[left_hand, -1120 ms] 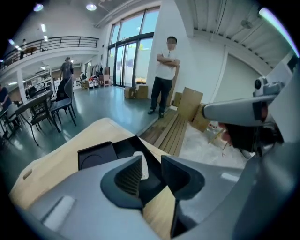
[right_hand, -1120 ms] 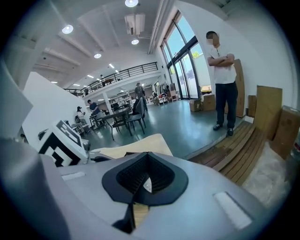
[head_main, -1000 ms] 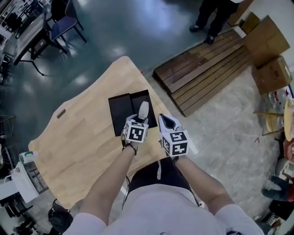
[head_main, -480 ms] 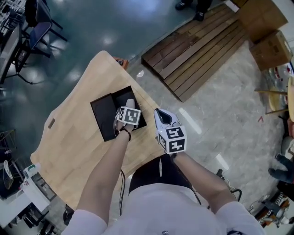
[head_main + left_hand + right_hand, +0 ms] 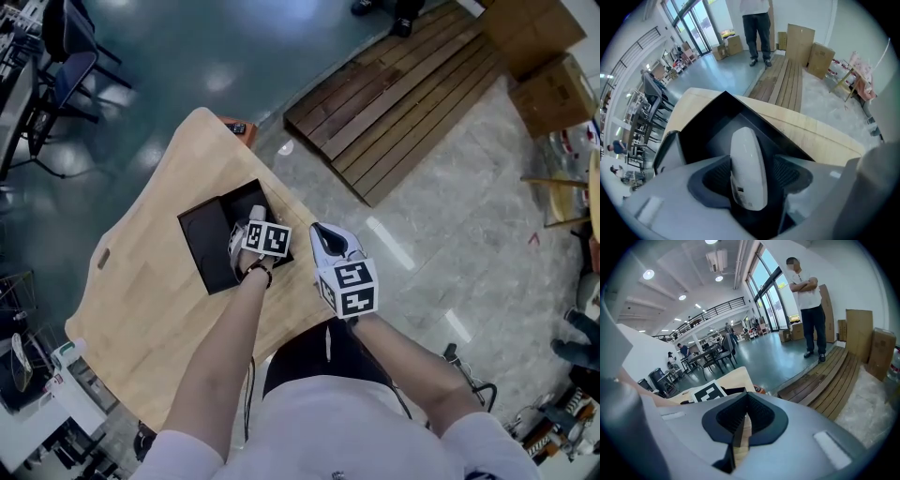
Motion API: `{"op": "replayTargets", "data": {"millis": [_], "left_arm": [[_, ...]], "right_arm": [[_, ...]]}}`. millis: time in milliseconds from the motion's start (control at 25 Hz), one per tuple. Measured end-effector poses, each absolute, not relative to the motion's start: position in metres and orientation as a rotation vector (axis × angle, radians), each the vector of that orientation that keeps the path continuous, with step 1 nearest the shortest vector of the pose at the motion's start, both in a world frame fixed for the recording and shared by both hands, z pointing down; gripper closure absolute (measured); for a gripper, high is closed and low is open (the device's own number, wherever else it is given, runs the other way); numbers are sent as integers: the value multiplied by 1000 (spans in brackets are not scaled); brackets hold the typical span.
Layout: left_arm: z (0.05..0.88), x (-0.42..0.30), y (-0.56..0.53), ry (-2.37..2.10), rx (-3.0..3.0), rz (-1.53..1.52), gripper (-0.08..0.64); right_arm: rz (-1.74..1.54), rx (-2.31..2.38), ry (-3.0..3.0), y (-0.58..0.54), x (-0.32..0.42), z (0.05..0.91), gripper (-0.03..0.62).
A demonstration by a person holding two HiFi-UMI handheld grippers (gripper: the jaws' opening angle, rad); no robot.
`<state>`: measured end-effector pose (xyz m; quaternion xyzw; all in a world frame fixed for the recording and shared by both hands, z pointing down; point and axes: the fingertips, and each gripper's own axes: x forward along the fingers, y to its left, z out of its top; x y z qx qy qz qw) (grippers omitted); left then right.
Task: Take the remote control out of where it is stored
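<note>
A white remote control [image 5: 747, 168] stands between the jaws of my left gripper [image 5: 750, 177], which is shut on it. Below it lies the open black storage box [image 5: 710, 126] on the wooden table [image 5: 811, 133]. In the head view the left gripper [image 5: 251, 230] hangs over the black box [image 5: 208, 239], with the remote's pale tip [image 5: 256, 216] just showing. My right gripper [image 5: 323, 239] hovers at the table's near right edge. In its own view the right gripper [image 5: 742, 427] is shut with nothing held.
A wooden pallet [image 5: 394, 89] and cardboard boxes [image 5: 548, 80] lie on the floor beyond the table. A person [image 5: 808, 301] stands near the pallet. A small dark object [image 5: 239, 128] sits at the table's far corner. Chairs [image 5: 61, 75] stand far left.
The head view has swung, so the table sits further left. The left gripper has stayed over the black box with the remote in it. The right gripper has kept beside it.
</note>
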<state>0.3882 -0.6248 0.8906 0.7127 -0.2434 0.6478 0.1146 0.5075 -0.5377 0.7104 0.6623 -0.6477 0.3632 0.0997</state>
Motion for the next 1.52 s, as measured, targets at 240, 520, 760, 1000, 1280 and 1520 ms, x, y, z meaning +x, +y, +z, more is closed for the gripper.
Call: {"op": "replayTargets", "data": {"millis": [240,520,760,1000,1280,1520], "left_arm": [[887,385,-627,-715,2091,1892,249],[900,380,-628,-601,2035,1982,247],[899,382,-628,-514,2045,1982,276],[887,382,-626,-509,2115,1934,287],[831,384,-626,-614,2245,1679,290],[723,390,-631,-711,2490,1326,290]], "right_arm": [[1067,1962,-1913,-533,513,710,566],[1078,1947,-1926,-536,510,711,566],[1091,1940,-1930,-537,508,713,565],[1082,1950,-1927,-539,514,710,566],[1051,1957,-1951,-546,513,696,566],[974,1938,-2041,-567,495,650,566]]}}
